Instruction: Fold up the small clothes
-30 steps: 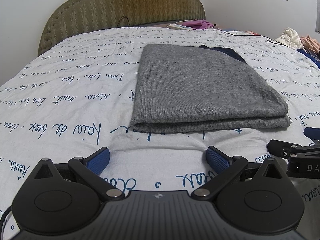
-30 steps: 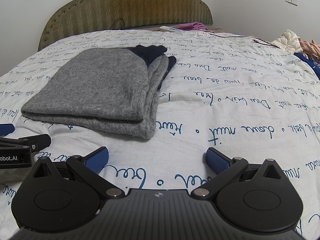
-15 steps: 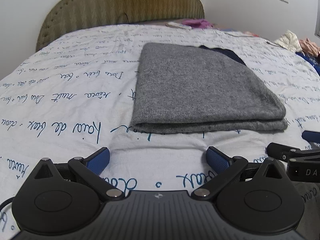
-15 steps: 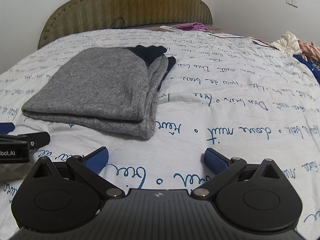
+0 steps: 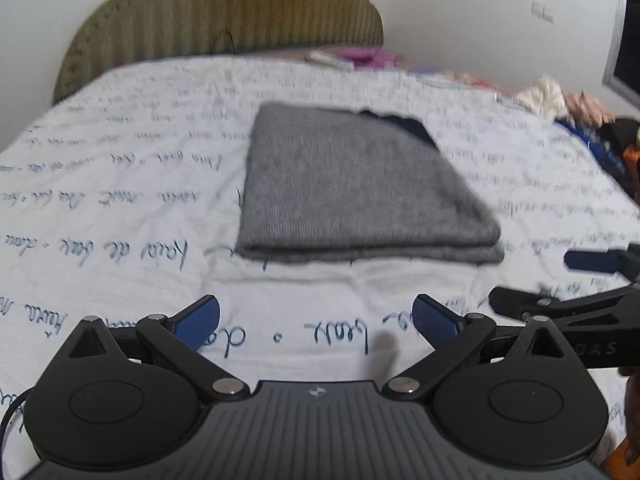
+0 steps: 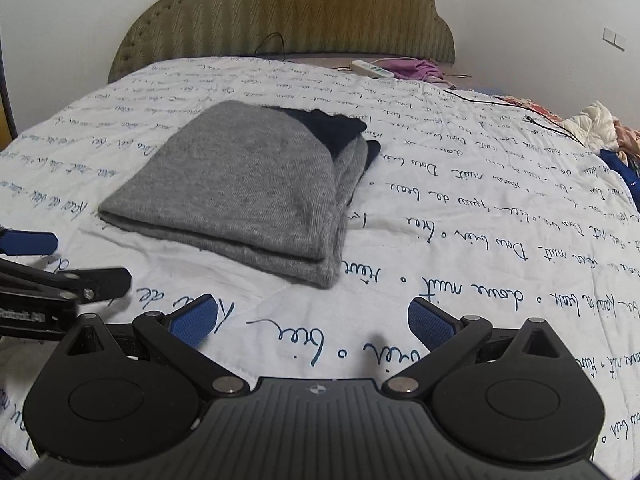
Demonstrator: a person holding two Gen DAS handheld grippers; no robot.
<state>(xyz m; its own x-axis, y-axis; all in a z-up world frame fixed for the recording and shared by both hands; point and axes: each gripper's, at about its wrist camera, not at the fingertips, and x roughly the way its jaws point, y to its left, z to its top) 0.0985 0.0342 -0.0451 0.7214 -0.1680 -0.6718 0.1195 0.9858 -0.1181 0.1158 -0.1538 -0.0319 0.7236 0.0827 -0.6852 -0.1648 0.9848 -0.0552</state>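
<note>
Both grippers, left gripper [image 5: 316,316] & right gripper [image 6: 312,318], wide open w/ nothing held, gray garment [image 6: 244,188] folded on bed [image 6: 480,240] ahead, so imo fold's done, next I grab another piece.

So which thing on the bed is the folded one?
Start at the green headboard and come down the white bedspread with blue writing. In the middle lies the grey knit garment, folded flat, dark navy peeking out behind; the other clothes are crumpled at the edge.

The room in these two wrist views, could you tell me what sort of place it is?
Most likely a home bedroom: a padded headboard against the wall, a bed cover printed with script, and a folded grey garment lying on it.
</note>
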